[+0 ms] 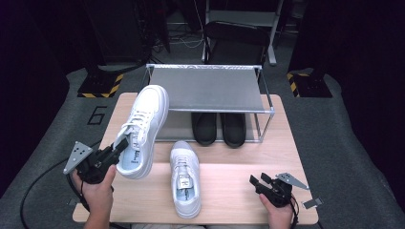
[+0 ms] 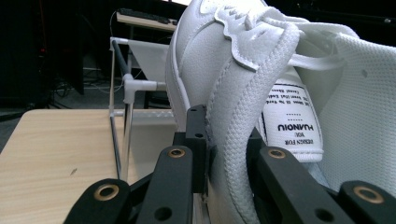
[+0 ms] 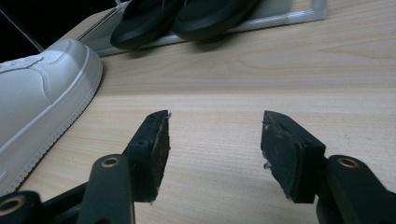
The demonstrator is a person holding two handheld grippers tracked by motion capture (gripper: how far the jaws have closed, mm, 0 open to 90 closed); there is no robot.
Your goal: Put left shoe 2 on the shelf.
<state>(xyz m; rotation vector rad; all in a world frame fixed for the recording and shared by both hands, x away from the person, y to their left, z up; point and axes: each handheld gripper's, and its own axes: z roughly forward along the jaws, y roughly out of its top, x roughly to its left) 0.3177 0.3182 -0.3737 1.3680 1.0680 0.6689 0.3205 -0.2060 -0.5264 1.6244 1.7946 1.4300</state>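
The left gripper [image 1: 119, 145] pinches the heel edge of a white shoe [image 1: 143, 129], up in the air beside the rack [image 1: 210, 69].

The thin grip could slip, I think, dropping it onto the other shoe [image 1: 185, 179]. The right gripper [image 1: 258, 181] rests wide apart.

I see a white sneaker [image 1: 143, 131] raised left of the silver-grey rack [image 1: 210, 89]; a second white sneaker [image 1: 185, 179] lies before it on pale wood table [image 1: 239, 191]. Under the rack, black shoes [image 1: 218, 128].
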